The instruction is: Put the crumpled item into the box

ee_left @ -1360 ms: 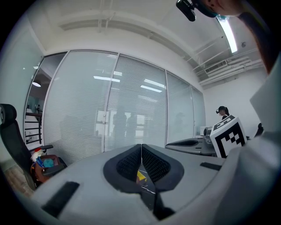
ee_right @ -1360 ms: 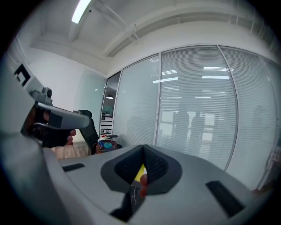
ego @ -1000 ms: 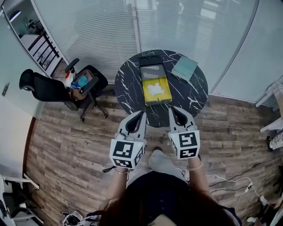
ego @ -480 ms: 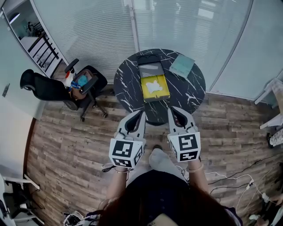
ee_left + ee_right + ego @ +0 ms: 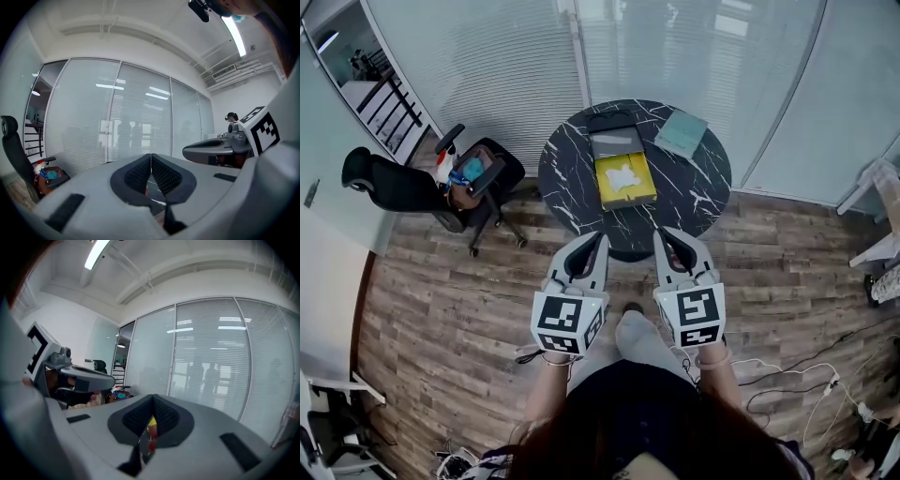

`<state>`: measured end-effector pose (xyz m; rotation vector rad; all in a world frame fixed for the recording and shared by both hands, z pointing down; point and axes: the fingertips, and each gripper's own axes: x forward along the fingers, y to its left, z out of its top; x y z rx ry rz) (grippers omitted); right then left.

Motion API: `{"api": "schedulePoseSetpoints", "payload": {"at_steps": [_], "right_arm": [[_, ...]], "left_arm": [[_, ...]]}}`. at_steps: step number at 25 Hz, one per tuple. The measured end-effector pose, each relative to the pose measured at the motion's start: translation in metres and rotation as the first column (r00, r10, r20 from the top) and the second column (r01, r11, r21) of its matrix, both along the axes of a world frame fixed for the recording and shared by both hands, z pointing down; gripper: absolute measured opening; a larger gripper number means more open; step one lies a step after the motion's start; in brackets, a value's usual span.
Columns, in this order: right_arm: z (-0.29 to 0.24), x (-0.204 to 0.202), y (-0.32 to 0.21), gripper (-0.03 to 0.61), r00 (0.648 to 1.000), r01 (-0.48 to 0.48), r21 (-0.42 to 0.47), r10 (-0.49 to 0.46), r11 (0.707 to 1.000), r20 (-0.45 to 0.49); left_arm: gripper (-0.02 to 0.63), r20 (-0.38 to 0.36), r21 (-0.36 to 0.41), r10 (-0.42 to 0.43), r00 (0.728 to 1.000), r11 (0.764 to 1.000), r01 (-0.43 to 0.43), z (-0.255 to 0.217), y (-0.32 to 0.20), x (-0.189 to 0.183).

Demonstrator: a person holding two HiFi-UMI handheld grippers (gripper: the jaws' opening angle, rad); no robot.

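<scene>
Wood floor [image 5: 441, 309] surrounds a round black table [image 5: 572, 178], seen whole only from the head view. There the crumpled item [image 5: 624, 174] lies inside the yellow box [image 5: 630, 198], well apart from both grippers. The left gripper [image 5: 151, 157] and right gripper [image 5: 152, 398] each show jaws pressed together on nothing. Only the right gripper view catches a sliver of yellow below its tips.

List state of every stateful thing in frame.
left tongs: shut, empty.
right tongs: shut, empty.
yellow box: open, on the table.
crumpled item: lying inside the box.
teal notebook: closed, flat on the table.
</scene>
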<state>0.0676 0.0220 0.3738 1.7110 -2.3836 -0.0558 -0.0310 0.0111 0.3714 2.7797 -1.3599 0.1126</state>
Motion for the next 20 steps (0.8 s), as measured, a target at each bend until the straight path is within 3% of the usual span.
{"api": "schedulePoseSetpoints", "payload": {"at_steps": [20], "right_arm": [[-0.002, -0.004, 0.036, 0.023, 1.0, -0.022, 0.017, 0.022, 1.0, 0.004]], "left_arm": [[0.028, -0.016, 0.013, 0.03, 0.999, 0.999, -0.03, -0.001, 0.039, -0.001]]}}
